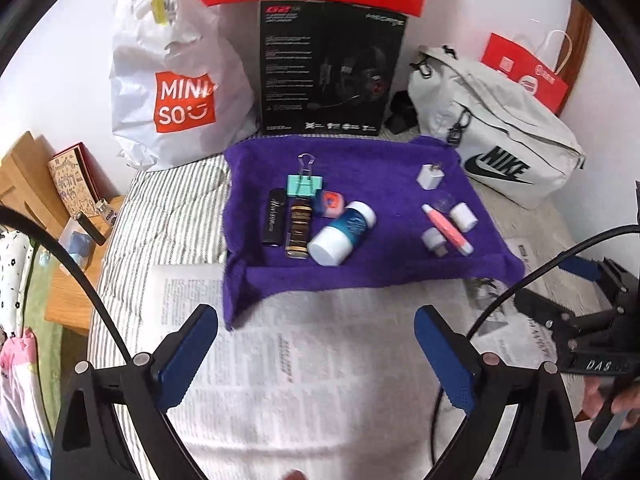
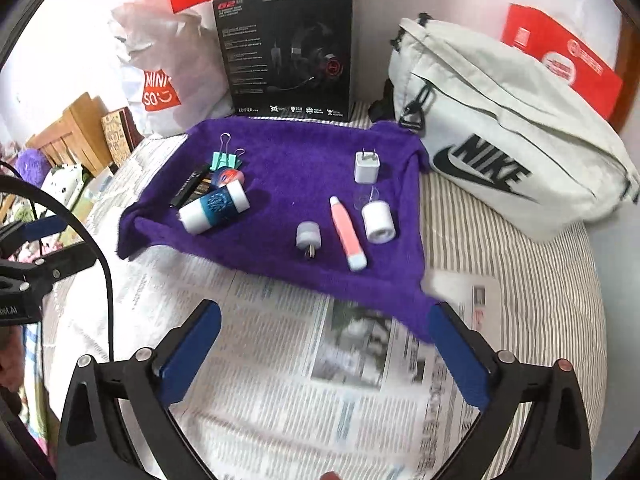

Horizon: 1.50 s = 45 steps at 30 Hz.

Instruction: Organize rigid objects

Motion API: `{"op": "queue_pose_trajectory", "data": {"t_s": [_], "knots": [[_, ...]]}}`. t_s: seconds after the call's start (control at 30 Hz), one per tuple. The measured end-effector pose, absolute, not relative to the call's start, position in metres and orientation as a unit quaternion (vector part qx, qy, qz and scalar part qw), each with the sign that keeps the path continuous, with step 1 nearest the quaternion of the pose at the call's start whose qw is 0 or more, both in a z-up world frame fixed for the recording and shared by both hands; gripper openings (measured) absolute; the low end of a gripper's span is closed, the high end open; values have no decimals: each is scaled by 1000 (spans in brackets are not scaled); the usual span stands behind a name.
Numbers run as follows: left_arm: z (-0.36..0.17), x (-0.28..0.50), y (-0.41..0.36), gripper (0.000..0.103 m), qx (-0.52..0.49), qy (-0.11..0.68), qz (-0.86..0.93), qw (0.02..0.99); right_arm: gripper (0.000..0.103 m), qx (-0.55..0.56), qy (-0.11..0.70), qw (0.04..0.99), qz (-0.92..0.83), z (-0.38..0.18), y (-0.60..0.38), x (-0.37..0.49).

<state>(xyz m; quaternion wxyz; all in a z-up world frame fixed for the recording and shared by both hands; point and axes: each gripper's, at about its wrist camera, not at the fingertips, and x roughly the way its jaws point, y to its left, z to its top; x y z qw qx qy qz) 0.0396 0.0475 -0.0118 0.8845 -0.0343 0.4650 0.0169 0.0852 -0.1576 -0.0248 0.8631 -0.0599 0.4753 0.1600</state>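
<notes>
My left gripper (image 1: pixel 316 354) and right gripper (image 2: pixel 326 354) both hang with jaws spread wide and nothing between them, over newspaper (image 1: pixel 280 380) that leaves open room up to the near edge of a purple towel (image 1: pixel 360 152). On the towel's left side, touching in a cluster: a mint binder clip (image 1: pixel 305 184), black lighter (image 1: pixel 274 218), brown bottle (image 1: pixel 298 230) and a white-capped blue bottle (image 1: pixel 342 232) lying down. On its right side, apart: a white charger (image 1: pixel 430 176), a pink tube (image 1: pixel 446 229), two small white cylinders. Behind stand a white shopping bag (image 1: pixel 176 80), black headset box (image 1: pixel 328 68) and Nike bag (image 1: pixel 496 132).
</notes>
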Motion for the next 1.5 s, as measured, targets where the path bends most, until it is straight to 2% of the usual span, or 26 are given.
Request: {"op": "queue_pose_trajectory", "data": {"t_s": [0.57, 1.5], "knots": [[6, 4, 16, 101, -40, 458, 18, 888, 103, -48, 476, 873, 99, -4, -193, 30], [9, 6, 17, 101, -34, 463, 18, 886, 103, -41, 473, 875, 97, 2, -193, 25]]}}
